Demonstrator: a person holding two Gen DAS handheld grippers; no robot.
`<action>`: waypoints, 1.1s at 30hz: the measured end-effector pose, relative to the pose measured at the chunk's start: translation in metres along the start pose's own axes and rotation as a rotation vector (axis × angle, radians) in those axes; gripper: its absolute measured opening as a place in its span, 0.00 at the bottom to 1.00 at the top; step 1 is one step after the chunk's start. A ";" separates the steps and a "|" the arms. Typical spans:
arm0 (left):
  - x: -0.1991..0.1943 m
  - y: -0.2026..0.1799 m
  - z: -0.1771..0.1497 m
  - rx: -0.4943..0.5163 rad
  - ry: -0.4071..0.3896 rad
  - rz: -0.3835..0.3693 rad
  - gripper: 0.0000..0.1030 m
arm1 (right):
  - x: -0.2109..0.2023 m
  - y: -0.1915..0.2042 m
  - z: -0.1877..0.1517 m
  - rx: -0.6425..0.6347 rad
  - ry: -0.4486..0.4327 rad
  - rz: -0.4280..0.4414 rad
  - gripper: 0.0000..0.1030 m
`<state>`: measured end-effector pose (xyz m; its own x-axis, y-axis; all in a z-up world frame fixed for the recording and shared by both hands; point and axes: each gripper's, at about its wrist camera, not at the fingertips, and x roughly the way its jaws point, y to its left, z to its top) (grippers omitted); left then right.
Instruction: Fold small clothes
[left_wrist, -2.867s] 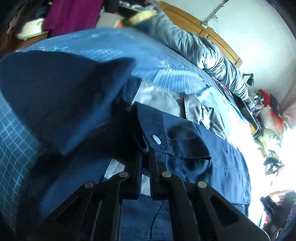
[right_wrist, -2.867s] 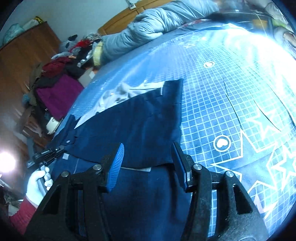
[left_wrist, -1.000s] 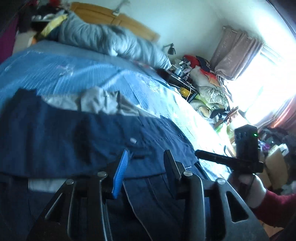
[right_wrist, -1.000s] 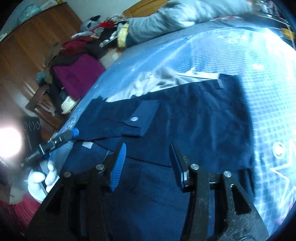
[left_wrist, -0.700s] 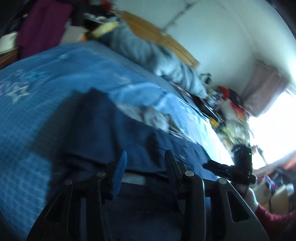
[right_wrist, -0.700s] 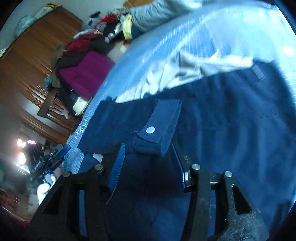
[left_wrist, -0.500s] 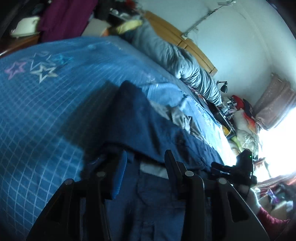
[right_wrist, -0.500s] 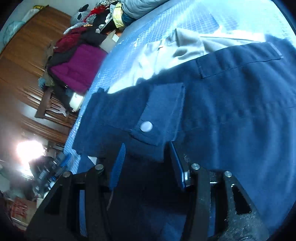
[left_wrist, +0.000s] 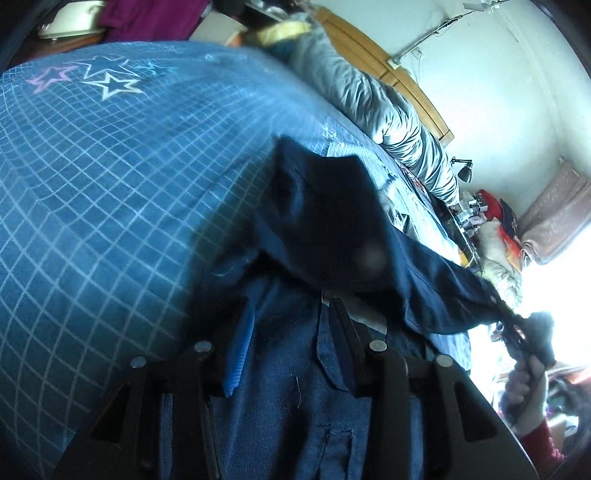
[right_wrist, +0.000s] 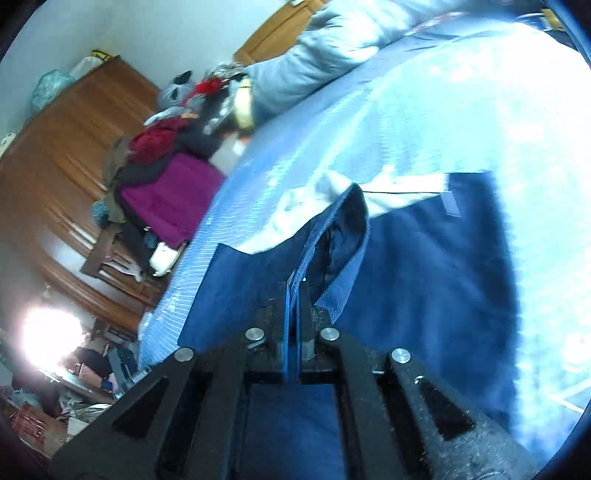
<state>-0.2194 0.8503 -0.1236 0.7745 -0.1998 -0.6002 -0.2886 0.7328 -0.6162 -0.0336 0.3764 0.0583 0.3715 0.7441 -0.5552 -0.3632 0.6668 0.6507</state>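
Note:
A dark navy garment (left_wrist: 295, 406) lies on the blue checked bedspread (left_wrist: 92, 192). Low over its near part, my left gripper (left_wrist: 291, 328) is open, with the cloth under and between its fingers. A fold of the garment (left_wrist: 424, 280) is pulled up and stretches right to my right gripper (left_wrist: 517, 328), held by a hand in a red sleeve. In the right wrist view my right gripper (right_wrist: 294, 291) is shut on the garment's edge, and the pinched fold (right_wrist: 332, 236) rises in front of it. Pale grey lining (right_wrist: 399, 188) shows at the garment's (right_wrist: 424, 266) far edge.
A grey duvet (left_wrist: 388, 110) lies along the wooden headboard (left_wrist: 369, 51). A wooden wardrobe (right_wrist: 55, 155) and a pile of clothes with a magenta piece (right_wrist: 170, 199) stand beside the bed. A lamp (left_wrist: 465, 171), clutter and a bright window are at the right.
My right gripper has shut on the garment's edge and lifted a fold. My left gripper has stayed open and dropped closer to the cloth near the bed's left side.

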 end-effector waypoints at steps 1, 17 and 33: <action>-0.001 0.000 -0.001 0.001 -0.001 0.001 0.42 | -0.003 -0.008 -0.004 0.010 0.005 -0.017 0.01; -0.023 -0.082 0.045 0.235 -0.062 -0.040 0.50 | -0.001 0.001 -0.007 -0.205 0.047 -0.175 0.14; -0.110 0.027 0.027 0.054 0.053 0.093 0.45 | -0.133 -0.055 -0.096 -0.133 0.260 -0.231 0.54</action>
<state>-0.2977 0.9097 -0.0608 0.7140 -0.1623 -0.6810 -0.3264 0.7834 -0.5289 -0.1448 0.2443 0.0468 0.2338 0.5474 -0.8035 -0.4096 0.8050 0.4292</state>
